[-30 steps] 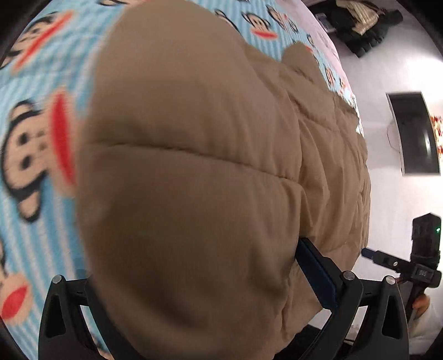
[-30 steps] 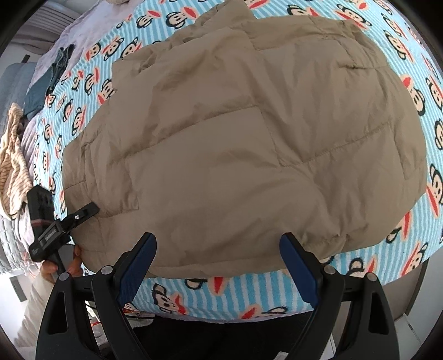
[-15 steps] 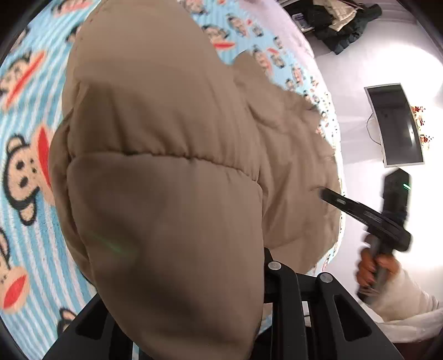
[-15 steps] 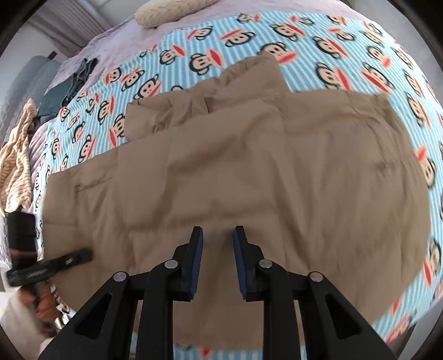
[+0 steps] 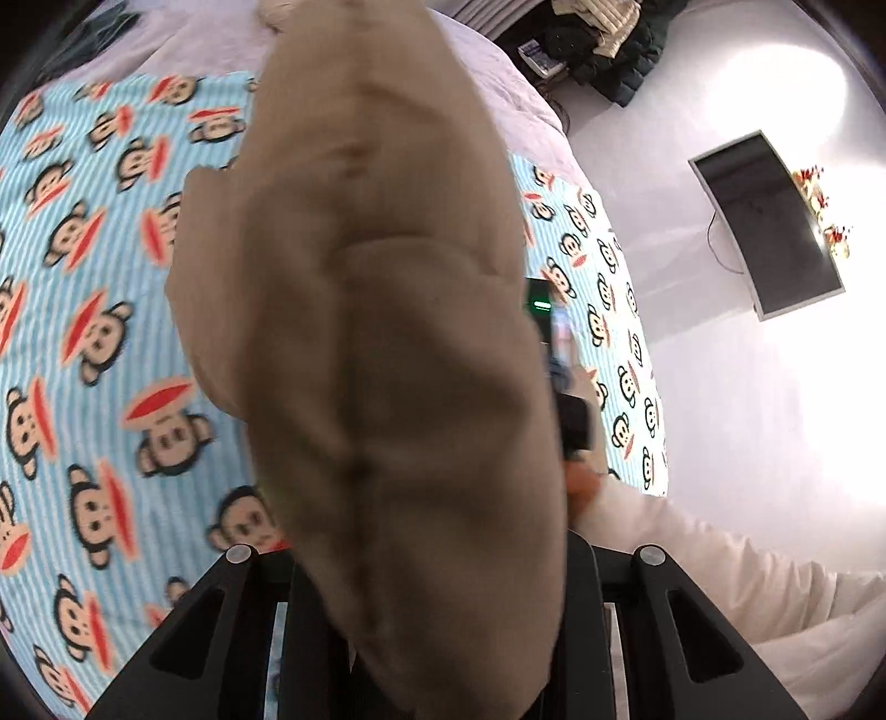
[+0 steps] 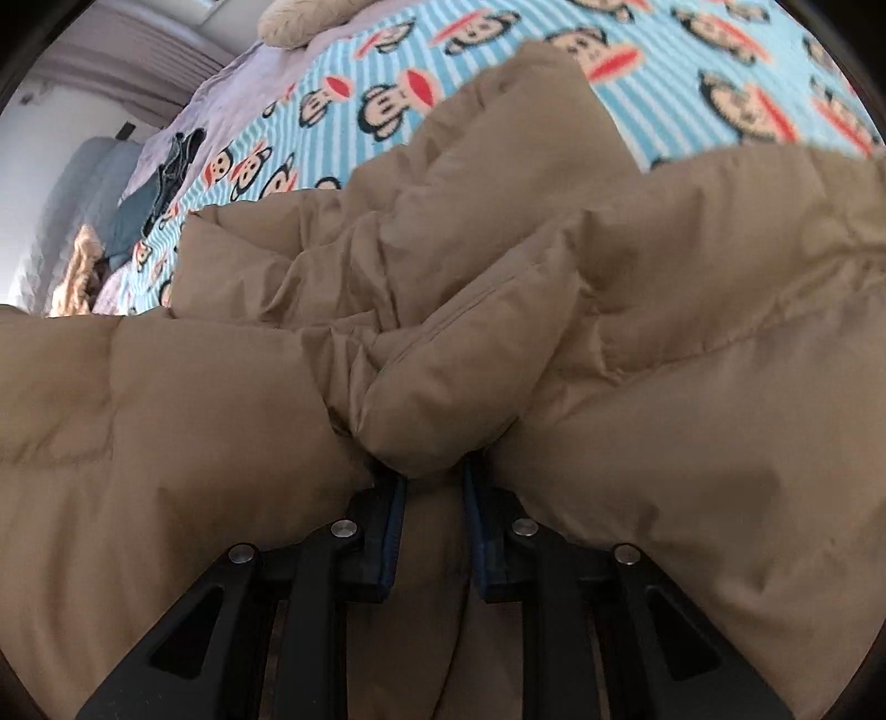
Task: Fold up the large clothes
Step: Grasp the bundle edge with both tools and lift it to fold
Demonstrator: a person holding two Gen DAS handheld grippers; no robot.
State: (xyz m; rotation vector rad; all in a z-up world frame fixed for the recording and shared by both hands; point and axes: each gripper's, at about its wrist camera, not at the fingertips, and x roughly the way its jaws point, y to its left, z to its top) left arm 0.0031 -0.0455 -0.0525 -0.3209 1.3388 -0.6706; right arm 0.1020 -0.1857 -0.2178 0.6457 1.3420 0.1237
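Note:
A large tan quilted puffer jacket (image 6: 637, 332) lies on a bed with a blue striped monkey-print blanket (image 6: 387, 83). My right gripper (image 6: 432, 498) is shut on a bunched fold of the jacket's edge, the fabric squeezed between its blue pads. My left gripper (image 5: 421, 598) is shut on another part of the jacket (image 5: 387, 332), which is lifted off the bed and hangs in front of the lens, hiding the fingertips. The other handheld gripper (image 5: 548, 310) shows just behind the raised fabric in the left wrist view.
A pillow (image 6: 299, 22) lies at the head of the bed. Dark and striped clothes (image 6: 160, 183) lie along the bed's far side. A monitor (image 5: 769, 221) stands on the pale floor, with a pile of dark garments (image 5: 603, 44) beyond. The blanket (image 5: 83, 332) spreads left.
Both grippers closed on the jacket's near edge. They have lifted it and carried it forward over the rest of the jacket, so the fabric now bunches and hangs in front of both cameras.

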